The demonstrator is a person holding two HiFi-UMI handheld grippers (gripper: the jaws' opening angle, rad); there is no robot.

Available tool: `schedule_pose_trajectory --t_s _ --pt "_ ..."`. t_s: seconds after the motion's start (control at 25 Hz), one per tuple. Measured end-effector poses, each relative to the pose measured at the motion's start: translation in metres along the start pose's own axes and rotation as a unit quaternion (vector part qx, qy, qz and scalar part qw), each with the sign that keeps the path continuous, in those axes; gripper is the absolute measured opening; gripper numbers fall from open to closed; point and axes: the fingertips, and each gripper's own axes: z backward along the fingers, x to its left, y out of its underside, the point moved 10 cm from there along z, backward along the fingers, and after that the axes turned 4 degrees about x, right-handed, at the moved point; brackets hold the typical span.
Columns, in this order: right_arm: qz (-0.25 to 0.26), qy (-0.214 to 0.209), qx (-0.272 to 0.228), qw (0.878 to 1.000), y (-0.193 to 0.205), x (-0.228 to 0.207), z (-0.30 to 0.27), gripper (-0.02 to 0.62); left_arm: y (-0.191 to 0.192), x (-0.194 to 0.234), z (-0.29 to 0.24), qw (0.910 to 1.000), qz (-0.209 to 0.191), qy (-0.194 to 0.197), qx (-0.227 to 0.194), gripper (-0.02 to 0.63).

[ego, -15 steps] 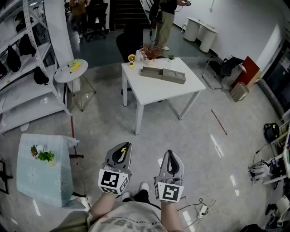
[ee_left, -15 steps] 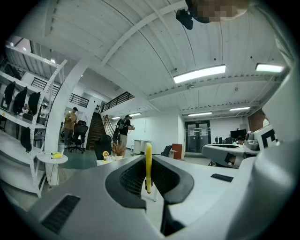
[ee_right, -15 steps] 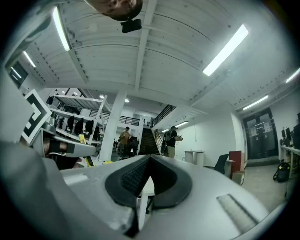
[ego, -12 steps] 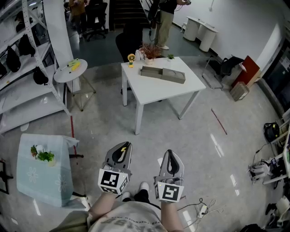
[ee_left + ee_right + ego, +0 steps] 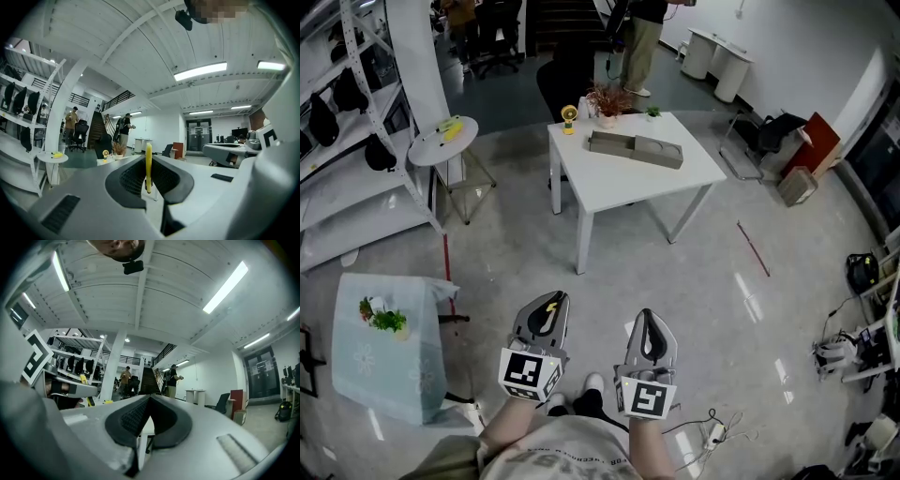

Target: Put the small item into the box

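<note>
Left claw: lower centre-left of the head view, pointing level; almost closed, its dark pads pinching a thin yellow item.
Right claw: just to the right of the left one, fully closed, with nothing between its pads.
Small item: a narrow yellow strip standing upright in the left claw, well apart from the box.
Box: long and grey-green, lying on the white table at upper centre, near a potted plant.
Markings: a black-and-white square code on the left cube and on the right cube; the shirt print at the bottom edge is too blurred to read.
</note>
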Motion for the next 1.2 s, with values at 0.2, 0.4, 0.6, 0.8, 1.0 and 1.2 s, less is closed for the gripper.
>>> schedule_pose_trajectory --t_s 0.2,0.4,0.6,0.8,1.0,1.2 --pt "-0.038 -0.036 -0.014 0.999 0.004 -0.017 -0.01 0.0 0.001 -0.005 -0.014 0.9999 0.002 -0.009 0.007 0.029" --pt "-0.053 -0.051 0.003 0.997 0.014 -0.04 -0.026 0.253 -0.002 -0.013 -0.033 0.9998 0.002 -0.021 0.006 0.031" --pt "-0.049 -0.064 0.005 0.997 0.018 -0.066 -0.041 0.253 -0.004 -0.025 -0.059 0.9995 0.005 -0.031 0.004 0.031" --pt "-0.049 -0.079 0.001 0.996 0.021 -0.093 -0.056 0.253 -0.006 -0.039 -0.083 0.9991 0.004 -0.041 -0.001 0.031" --pt "-0.055 -0.084 0.003 0.995 0.031 -0.115 -0.062 0.253 -0.003 -0.05 -0.094 0.9987 0.0 -0.051 0.003 0.031" --pt "-0.061 -0.087 0.011 0.994 0.036 -0.126 -0.069 0.253 -0.003 -0.051 -0.104 0.9983 0.0 -0.057 0.011 0.031"
